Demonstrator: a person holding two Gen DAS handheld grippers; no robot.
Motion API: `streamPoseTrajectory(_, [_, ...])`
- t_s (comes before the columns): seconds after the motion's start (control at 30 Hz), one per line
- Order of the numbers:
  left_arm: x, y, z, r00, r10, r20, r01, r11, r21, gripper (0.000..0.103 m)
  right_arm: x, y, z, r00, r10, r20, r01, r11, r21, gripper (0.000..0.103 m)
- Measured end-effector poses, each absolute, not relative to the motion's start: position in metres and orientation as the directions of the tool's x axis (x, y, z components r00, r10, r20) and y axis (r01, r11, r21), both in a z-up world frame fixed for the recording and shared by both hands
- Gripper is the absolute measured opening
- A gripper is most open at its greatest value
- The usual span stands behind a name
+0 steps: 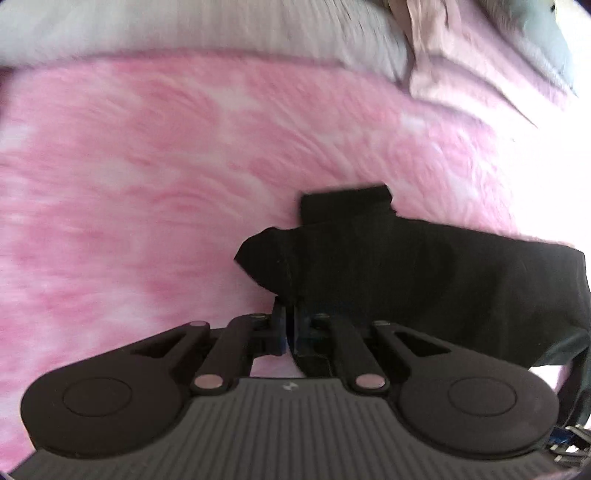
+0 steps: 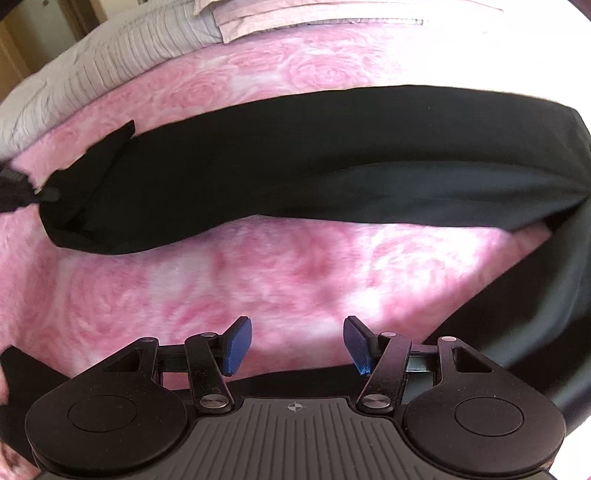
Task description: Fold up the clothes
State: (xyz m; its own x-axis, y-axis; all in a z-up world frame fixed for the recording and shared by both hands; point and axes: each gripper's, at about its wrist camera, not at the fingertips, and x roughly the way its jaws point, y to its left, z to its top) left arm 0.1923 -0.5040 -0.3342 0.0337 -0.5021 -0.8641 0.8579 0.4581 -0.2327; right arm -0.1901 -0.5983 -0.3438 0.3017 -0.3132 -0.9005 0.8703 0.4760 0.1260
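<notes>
A black garment [image 2: 314, 155] lies in a long folded band across a pink rose-patterned blanket [image 2: 288, 273]. My left gripper [image 1: 290, 325] is shut on the black garment [image 1: 424, 269] at its left end, with cloth between the blue pads and bunched ahead of them. That gripper also shows at the left edge of the right wrist view [image 2: 22, 192], holding the garment's end. My right gripper [image 2: 297, 345] is open and empty, its blue pads [image 2: 238, 345] over bare blanket just short of the garment. More black cloth hangs at the right [image 2: 546, 317].
A grey ribbed bedcover [image 2: 103, 62] lies beyond the blanket at the far left. Folded pale pink cloth [image 2: 295, 18] is stacked at the far edge, also in the left wrist view [image 1: 461, 62]. A grey cushion or cloth [image 1: 535, 33] sits at the far right.
</notes>
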Motion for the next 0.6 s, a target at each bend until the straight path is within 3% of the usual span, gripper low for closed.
streamPoseTrajectory(0.07, [0.2, -0.468, -0.321, 0.043, -0.507, -0.861, 0.842, 0.482, -0.242, 0.01, -0.186, -0.593, -0.338, 0.308, -0.324, -0.895, 0.87, 0.477, 0.126, 0.059])
streamPoseTrajectory(0.17, [0.205, -0.426, -0.324, 0.065, -0.465, -0.883, 0.81, 0.541, -0.225, 0.029, -0.182, -0.589, -0.335, 0.325, -0.323, -0.889, 0.87, 0.47, 0.147, 0.059])
streamPoseTrajectory(0.37, [0.217, -0.392, -0.343, 0.185, -0.355, -0.916, 0.765, 0.638, -0.092, 0.023, -0.181, -0.591, -0.34, 0.341, -0.308, -0.888, 0.857, 0.49, 0.159, 0.059])
streamPoseTrajectory(0.6, [0.191, -0.397, -0.33, 0.137, -0.389, -0.911, 0.846, 0.524, -0.097, 0.025, -0.222, -0.595, -0.345, 0.303, -0.284, -0.91, 0.901, 0.397, 0.176, 0.059])
